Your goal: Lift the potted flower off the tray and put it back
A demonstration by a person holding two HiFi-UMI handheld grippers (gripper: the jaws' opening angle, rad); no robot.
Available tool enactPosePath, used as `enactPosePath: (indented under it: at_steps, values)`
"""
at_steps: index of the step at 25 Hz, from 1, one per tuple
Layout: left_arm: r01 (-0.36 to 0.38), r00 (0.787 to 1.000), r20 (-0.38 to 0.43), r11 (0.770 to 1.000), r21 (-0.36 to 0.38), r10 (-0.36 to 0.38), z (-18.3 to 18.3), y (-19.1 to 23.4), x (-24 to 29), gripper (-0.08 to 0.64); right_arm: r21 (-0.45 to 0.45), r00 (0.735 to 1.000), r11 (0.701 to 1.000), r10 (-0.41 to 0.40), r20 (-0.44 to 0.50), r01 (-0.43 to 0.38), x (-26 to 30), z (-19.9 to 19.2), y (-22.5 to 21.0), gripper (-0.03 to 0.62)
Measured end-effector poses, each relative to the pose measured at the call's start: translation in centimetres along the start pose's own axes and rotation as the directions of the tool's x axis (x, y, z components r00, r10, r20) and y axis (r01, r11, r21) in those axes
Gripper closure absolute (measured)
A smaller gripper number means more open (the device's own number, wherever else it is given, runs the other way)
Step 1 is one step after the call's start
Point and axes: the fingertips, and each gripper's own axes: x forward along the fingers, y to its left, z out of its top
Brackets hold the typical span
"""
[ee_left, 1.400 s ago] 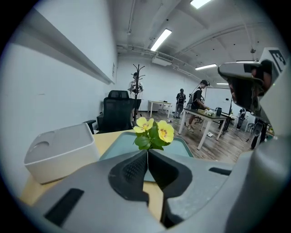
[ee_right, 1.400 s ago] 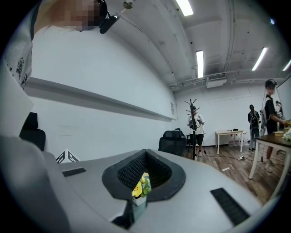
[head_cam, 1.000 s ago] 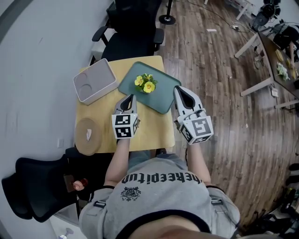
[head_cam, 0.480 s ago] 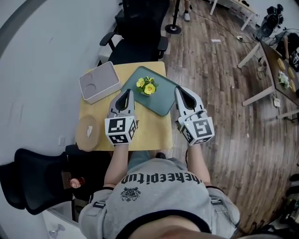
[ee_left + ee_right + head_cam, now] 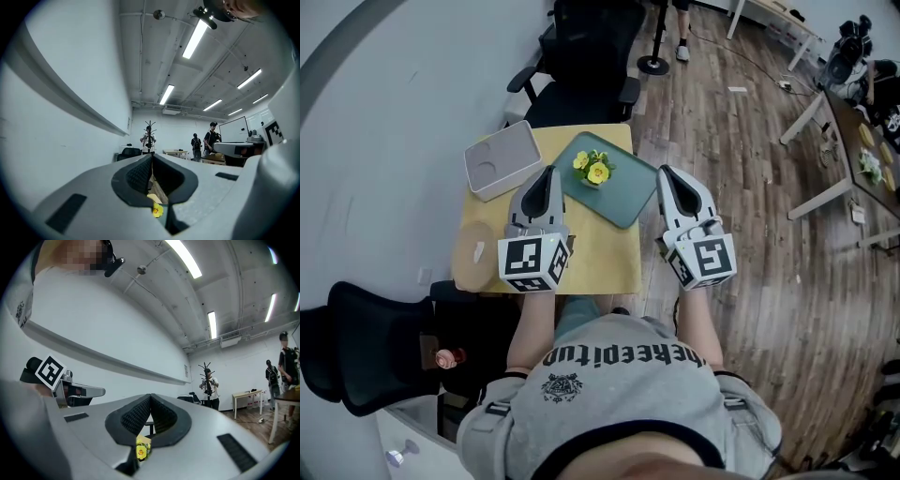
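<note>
The potted flower [image 5: 593, 171], yellow blooms over green leaves, stood on the green tray [image 5: 630, 195] towards its far left end, and the tray lay slantwise on the far right part of the small yellow table [image 5: 598, 255]. Nothing was touching the pot. The left gripper [image 5: 548, 172] hung just left of the tray with its tips level with the flower but apart from it; its jaws were pressed together with nothing between them, and in the left gripper view a yellow bloom [image 5: 156, 211] peeped through the gap below the pads. The right gripper [image 5: 664, 172] was held beyond the tray's right edge, out by the table's side, its jaws likewise pressed together and empty, with the flower [image 5: 141, 451] showing low under them in the right gripper view. A shallow grey box [image 5: 502, 159] sat at the table's far left corner and a round tan disc [image 5: 474, 257] at its near left edge. A black office chair [image 5: 586, 56] stood beyond the table on the wooden floor [image 5: 741, 216].
</note>
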Motion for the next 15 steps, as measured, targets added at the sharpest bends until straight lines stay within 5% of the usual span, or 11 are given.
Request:
enactPosePath:
  at_steps: [15]
  values:
    - [-0.040,0.997,0.073,0.999,0.022,0.039,2.3,-2.2,-4.2,0.551,-0.046,0.999,0.999,0.006,0.053,-0.003,-4.3,2.2,0.7,0.589]
